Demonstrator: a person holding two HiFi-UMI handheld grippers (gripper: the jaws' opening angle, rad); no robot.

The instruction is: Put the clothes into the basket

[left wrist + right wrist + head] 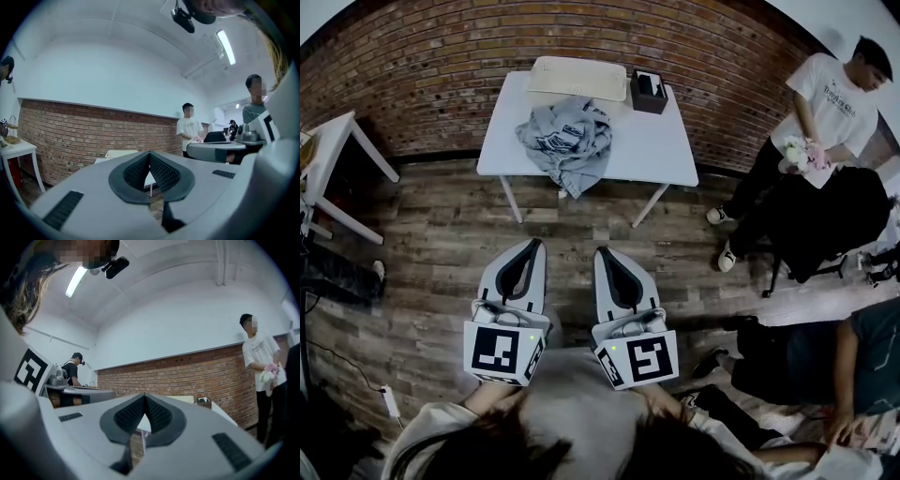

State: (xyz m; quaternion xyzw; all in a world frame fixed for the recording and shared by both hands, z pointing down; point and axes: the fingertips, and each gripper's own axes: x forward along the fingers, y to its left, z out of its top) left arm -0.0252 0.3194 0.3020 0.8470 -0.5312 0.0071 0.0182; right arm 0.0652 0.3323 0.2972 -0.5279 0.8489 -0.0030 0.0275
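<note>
A crumpled grey garment (565,139) with dark print lies on the white table (656,150) by the brick wall, one corner hanging over the front edge. A flat cream basket (577,78) sits at the table's back edge. My left gripper (534,246) and right gripper (602,253) are side by side over the wooden floor, well short of the table, both pointing level toward it. Each is shut with nothing between the jaws; the tips meet in the left gripper view (149,153) and in the right gripper view (144,395).
A dark brown box (648,90) stands at the table's back right corner. A second white table (328,150) is at the left. A person (825,103) in a white shirt stands at the right by a dark chair (825,230). A cable (389,398) lies on the floor, lower left.
</note>
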